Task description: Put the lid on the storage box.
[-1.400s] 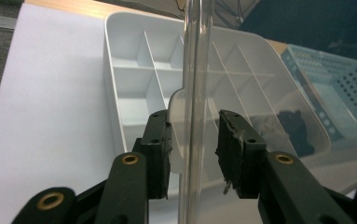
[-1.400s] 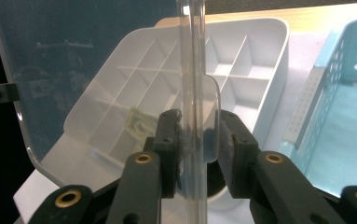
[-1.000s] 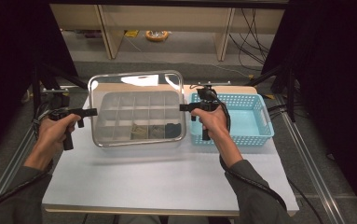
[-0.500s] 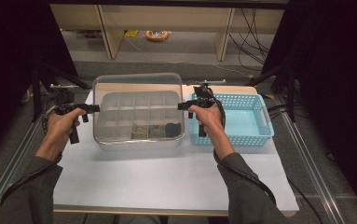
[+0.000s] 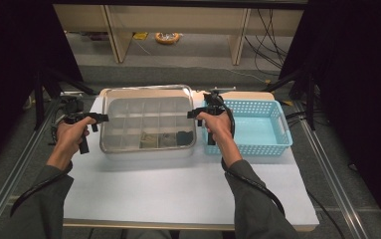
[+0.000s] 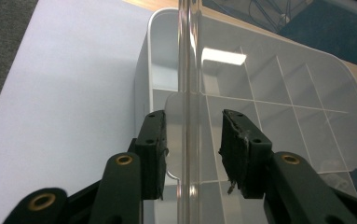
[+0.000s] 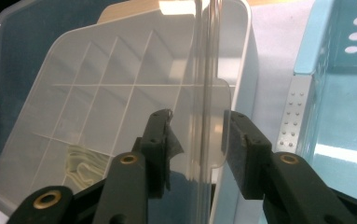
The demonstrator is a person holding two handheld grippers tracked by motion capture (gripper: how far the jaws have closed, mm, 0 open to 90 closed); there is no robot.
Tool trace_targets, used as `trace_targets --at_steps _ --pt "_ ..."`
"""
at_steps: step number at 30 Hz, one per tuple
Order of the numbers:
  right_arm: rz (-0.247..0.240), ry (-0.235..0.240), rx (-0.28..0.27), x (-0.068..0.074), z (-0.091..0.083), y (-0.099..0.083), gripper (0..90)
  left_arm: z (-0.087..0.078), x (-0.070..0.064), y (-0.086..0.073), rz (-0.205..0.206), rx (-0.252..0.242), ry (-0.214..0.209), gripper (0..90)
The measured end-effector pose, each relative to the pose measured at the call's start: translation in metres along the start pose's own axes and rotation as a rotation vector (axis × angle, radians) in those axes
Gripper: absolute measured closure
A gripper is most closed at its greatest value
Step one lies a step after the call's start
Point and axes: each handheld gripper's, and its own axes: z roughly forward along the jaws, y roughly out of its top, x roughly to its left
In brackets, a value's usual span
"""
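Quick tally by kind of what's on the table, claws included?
Clear lid: 1
Divided box: 1
Blue basket: 1
Claws: 2, left claw and right claw, each open around a lid edge
Total: 5

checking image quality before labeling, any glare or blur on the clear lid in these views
High view: soft overall, a pale sheen along the clear lid's far edge. Left gripper view: a bright rectangular glare patch on the lid, and the left gripper looks sharp. Right gripper view: glare at the lid's top edge, with the blue basket blurred.
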Motion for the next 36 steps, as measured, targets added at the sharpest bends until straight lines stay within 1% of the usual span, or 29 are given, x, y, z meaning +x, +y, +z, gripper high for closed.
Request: trace_targets --at_steps 1,3,4,6,7,8,10,13,14,15,16,17,18,19,20,21,22,23,24,25,26,27,28,29,31,32,33,34,36 --pt "-0.005 -0.002 -0.002 -0.001 0.001 0.000 62.4 0.001 0.000 0.000 0.001 0.003 0.007 60.6" --pt "0.010 -0.007 0.009 -0.002 0.004 0.000 61.0 0.004 -0.001 0.000 0.004 0.005 0.012 60.4" --pt "0.031 -0.025 0.018 -0.001 0.005 -0.001 60.5 0.005 -0.002 0.000 0.008 0.007 0.016 60.2" --pt "0.020 -0.030 0.022 -0.003 0.008 -0.001 59.6 0.007 -0.003 -0.001 0.010 0.008 0.024 59.7" --pt "0.011 -0.027 0.013 -0.004 0.010 -0.001 59.2 0.007 -0.003 -0.001 0.010 0.010 0.027 59.7" --pt "0.008 -0.034 0.015 -0.004 0.011 -0.002 58.7 0.008 -0.003 -0.001 0.010 0.007 0.031 59.6" --pt "0.016 -0.029 0.014 -0.005 0.013 -0.002 58.5 0.010 -0.002 -0.002 0.002 0.007 0.034 59.4" --pt "0.022 -0.044 0.021 -0.005 0.016 -0.004 57.4 0.014 -0.001 -0.002 -0.006 0.013 0.041 58.7" --pt "0.026 -0.036 0.023 -0.005 0.017 -0.004 57.3 0.014 -0.001 -0.002 0.015 0.012 0.062 58.9" --pt "0.029 -0.044 0.026 -0.005 0.018 -0.004 57.1 0.015 -0.001 -0.003 0.040 0.007 0.087 61.5" --pt "0.030 -0.043 0.024 -0.005 0.019 -0.005 56.8 0.016 -0.001 -0.003 0.040 0.000 0.096 62.5" --pt "0.035 -0.037 0.019 -0.005 0.021 -0.005 56.4 0.016 0.000 -0.003 0.049 0.015 0.095 62.1" --pt "0.033 -0.050 0.025 -0.006 0.022 -0.005 55.7 0.017 0.000 -0.003 0.032 0.005 0.090 61.8" --pt "0.022 -0.066 0.024 -0.006 0.022 -0.005 56.2 0.017 0.000 -0.003 0.042 0.012 0.095 61.8" --pt "0.021 -0.067 0.018 -0.006 0.023 -0.005 56.1 0.017 -0.001 -0.003 0.048 0.013 0.098 61.7" --pt "0.019 -0.064 0.019 -0.006 0.024 -0.005 56.0 0.018 -0.002 -0.003 0.039 0.000 0.097 61.7" --pt "0.015 -0.064 0.017 -0.006 0.024 -0.005 56.1 0.018 -0.001 -0.003 0.042 0.005 0.095 61.5" --pt "0.021 -0.075 0.022 -0.004 0.023 -0.005 56.0 0.017 0.000 -0.003 0.044 0.013 0.095 61.4" --pt "-0.027 -0.085 0.012 -0.006 0.024 -0.005 55.8 0.018 -0.001 -0.003 0.029 0.004 0.089 61.1" --pt "-0.021 -0.088 0.020 -0.004 0.024 -0.005 55.7 0.018 0.000 -0.003 0.032 0.010 0.085 60.4" --pt "-0.051 -0.097 0.015 -0.005 0.024 -0.005 55.5 0.018 0.001 -0.004 0.031 0.011 0.088 59.1" --pt "-0.035 -0.109 0.023 -0.002 0.023 -0.004 54.6 0.019 0.001 -0.004 0.024 0.009 0.091 57.6" --pt "-0.036 -0.124 0.023 -0.001 0.023 -0.003 56.8 0.019 0.001 -0.004 0.024 0.009 0.091 56.7" --pt "-0.031 -0.140 0.020 0.002 0.021 -0.002 57.2 0.018 0.003 -0.004 0.027 0.020 0.085 56.7" --pt "-0.033 -0.135 0.034 0.004 0.018 0.000 56.9 0.018 0.004 -0.005 0.028 0.030 0.079 55.8" --pt "-0.054 -0.147 0.027 0.003 0.018 0.001 57.7 0.018 0.005 -0.006 0.030 0.042 0.071 55.1" --pt "-0.046 -0.141 0.037 0.006 0.016 0.001 58.0 0.018 0.005 -0.006 0.026 0.051 0.060 54.5" --pt "-0.056 -0.146 0.043 0.006 0.015 0.001 58.1 0.018 0.006 -0.007 0.021 0.058 0.054 53.7" --pt "-0.055 -0.158 0.046 0.007 0.014 0.002 58.5 0.018 0.008 -0.008 0.022 0.061 0.049 53.3"
